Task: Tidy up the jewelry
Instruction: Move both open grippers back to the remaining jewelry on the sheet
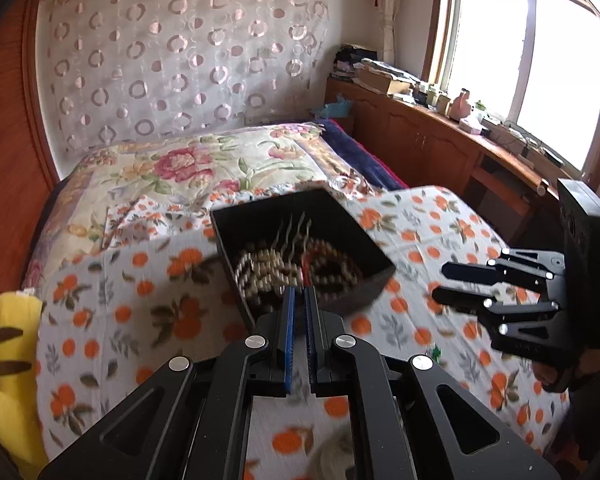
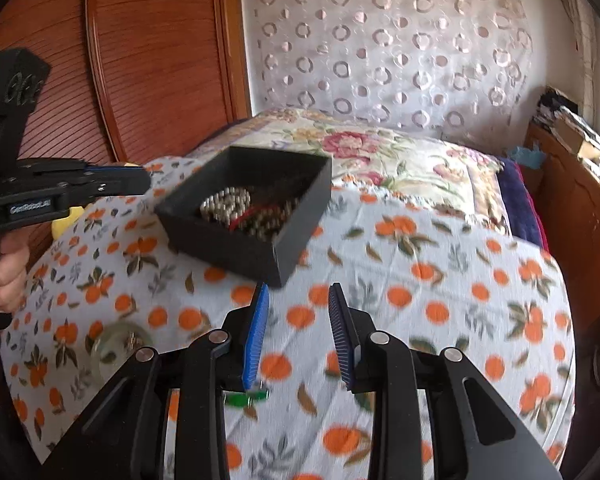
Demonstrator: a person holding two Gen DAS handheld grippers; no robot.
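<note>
Orange-printed cotton bedspread (image 2: pixel 419 264) under all items, flat, largely bare. Black open box (image 2: pixel 244 216) resting mid-spread, beaded strands (image 2: pixel 228 202) heaped inside. Left gripper (image 1: pixel 300 300) clenched, empty, tips just short of box's near wall. Right gripper (image 2: pixel 298 300) released, nothing between pads, beside box corner. Small green piece (image 2: pixel 246 398) loose on spread near right fingers; likely next pick: approach low, close squarely, avoid snagging cloth. Motion blur throughout; bead types indistinct; clear glass item (image 2: pixel 116 344) at lower left unidentified.
</note>
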